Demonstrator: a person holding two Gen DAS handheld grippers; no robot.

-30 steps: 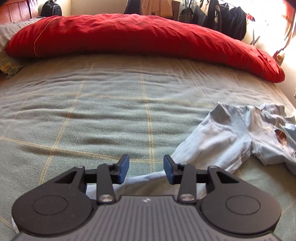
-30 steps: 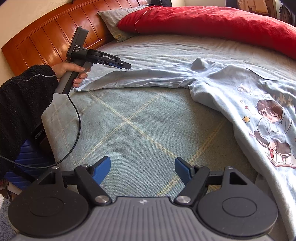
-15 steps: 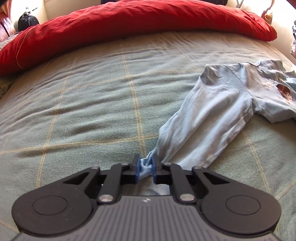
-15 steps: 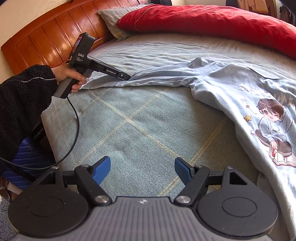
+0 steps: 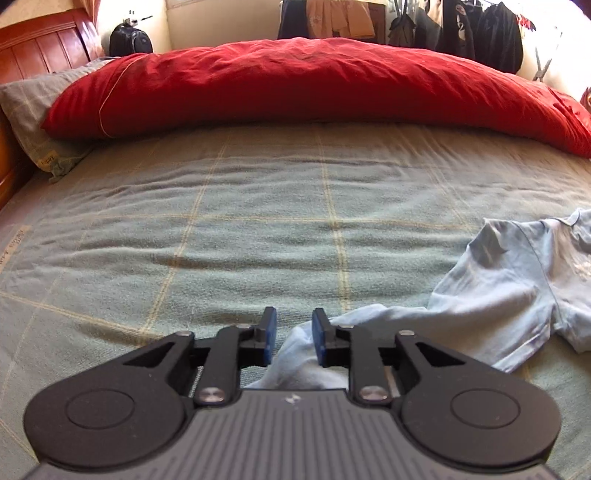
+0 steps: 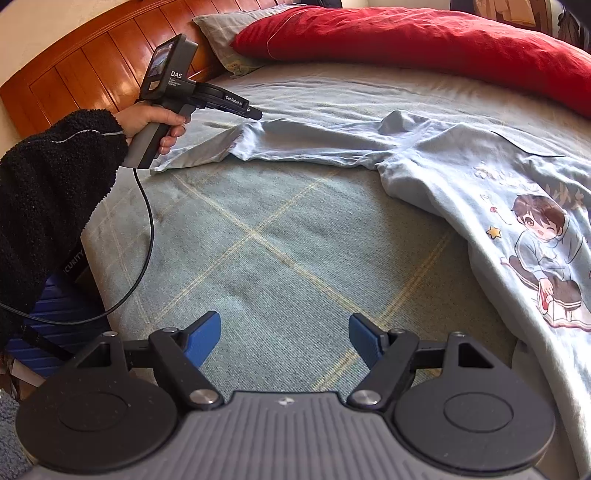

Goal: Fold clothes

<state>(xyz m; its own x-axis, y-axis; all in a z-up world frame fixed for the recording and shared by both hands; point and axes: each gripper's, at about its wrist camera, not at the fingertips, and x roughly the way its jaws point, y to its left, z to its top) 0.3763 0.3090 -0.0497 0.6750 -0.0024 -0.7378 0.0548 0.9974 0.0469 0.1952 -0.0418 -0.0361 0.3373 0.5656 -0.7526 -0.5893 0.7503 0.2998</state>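
A light blue shirt (image 6: 461,166) with a cartoon print lies spread on the green checked bedspread (image 6: 277,236). Its long sleeve (image 6: 303,138) stretches left towards the headboard. My left gripper (image 6: 255,113), held by a hand in a black fleece sleeve, hovers just above the sleeve's end. In the left wrist view the left gripper (image 5: 294,326) has its jaws opening, and the sleeve end (image 5: 299,365) lies loose beneath and between the blue pads, which do not press on it. My right gripper (image 6: 284,330) stands open over bare bedspread, left of the shirt's body.
A red duvet (image 5: 314,85) is bunched along the far side of the bed, with a grey pillow (image 5: 33,110) by the wooden headboard (image 6: 85,70). Dark clothes (image 5: 480,29) hang on the back wall. A blue case (image 6: 55,314) stands beside the bed under the gripper's cable.
Half a second ago my left gripper was shut on the sleeve end. It has since let go and lifted off, leaving the sleeve lying on the bed. The right gripper has not moved.
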